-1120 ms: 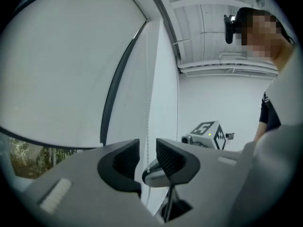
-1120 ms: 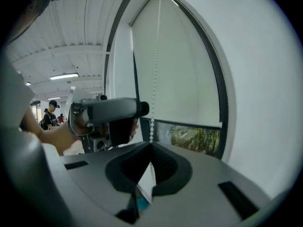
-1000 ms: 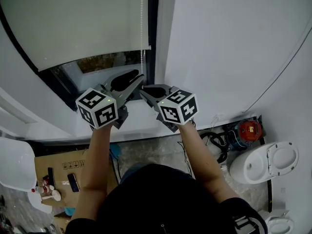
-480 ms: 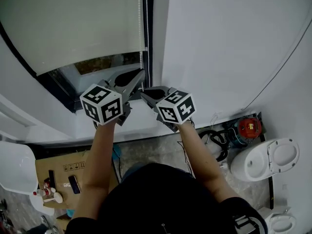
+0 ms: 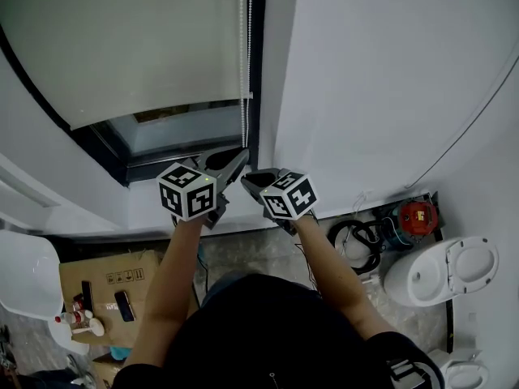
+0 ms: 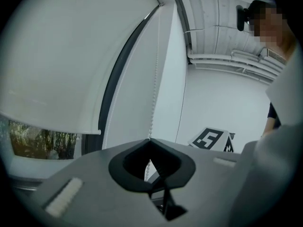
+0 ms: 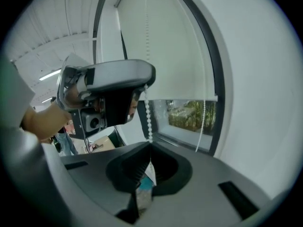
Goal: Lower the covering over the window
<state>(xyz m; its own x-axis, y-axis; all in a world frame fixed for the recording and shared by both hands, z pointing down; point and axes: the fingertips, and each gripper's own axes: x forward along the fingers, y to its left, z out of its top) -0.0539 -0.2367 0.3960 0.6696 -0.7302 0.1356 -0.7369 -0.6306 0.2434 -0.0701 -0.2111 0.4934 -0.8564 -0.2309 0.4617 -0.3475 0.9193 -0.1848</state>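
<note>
Left tool (image 5: 242,154) and right tool (image 5: 246,178) pinch the bead chain (image 5: 246,63).
Both tools are shut tight on the thin white chain, the left one a little higher up it than the right. The chain hangs at the right edge of the blind (image 5: 138,47). The blind covers most of the window (image 5: 174,132), and a strip of glass shows under its bottom edge.
</note>
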